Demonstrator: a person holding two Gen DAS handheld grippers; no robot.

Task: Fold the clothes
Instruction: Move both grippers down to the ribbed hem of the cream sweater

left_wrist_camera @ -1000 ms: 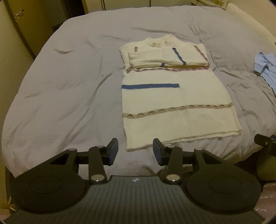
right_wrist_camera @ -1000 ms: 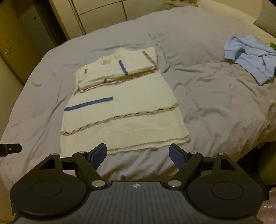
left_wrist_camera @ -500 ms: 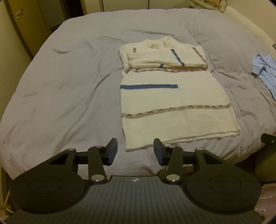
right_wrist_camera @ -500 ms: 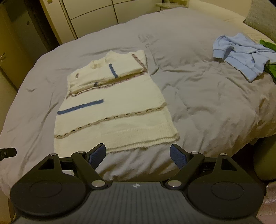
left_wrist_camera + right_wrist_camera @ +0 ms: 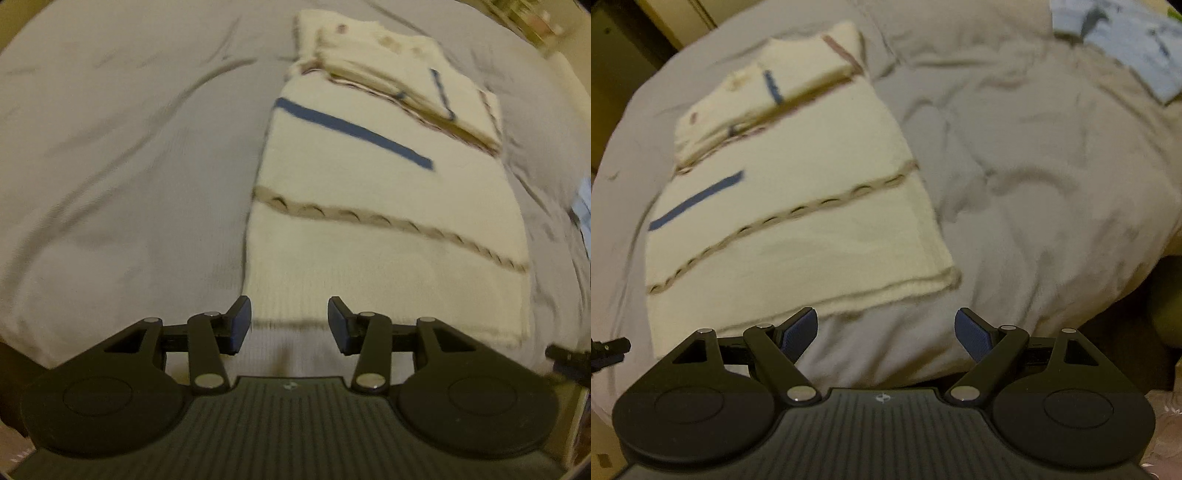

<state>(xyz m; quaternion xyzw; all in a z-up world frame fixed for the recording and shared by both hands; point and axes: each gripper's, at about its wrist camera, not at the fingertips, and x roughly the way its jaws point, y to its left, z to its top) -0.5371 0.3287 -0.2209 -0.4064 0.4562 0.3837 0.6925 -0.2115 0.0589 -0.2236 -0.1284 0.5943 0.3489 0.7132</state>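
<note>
A cream knitted sweater (image 5: 376,206) (image 5: 798,206) with a blue bar and tan scalloped stripes lies flat on the grey bed cover (image 5: 122,155), its sleeves folded across the chest. My left gripper (image 5: 290,325) hangs open just above the near left part of the ribbed hem, with nothing between its fingers. My right gripper (image 5: 885,334) stands wide open over the bed cover just short of the hem's near right corner, holding nothing. Both views are blurred by motion.
A light blue garment (image 5: 1126,44) lies on the grey bed cover (image 5: 1034,166) at the far right. The bed's near edge drops off under both grippers. Wardrobe doors (image 5: 665,22) stand beyond the bed's far left side.
Both grippers have dropped down and moved in close to the sweater's near hem, which now fills much more of each view. Neither jaw opening has changed.
</note>
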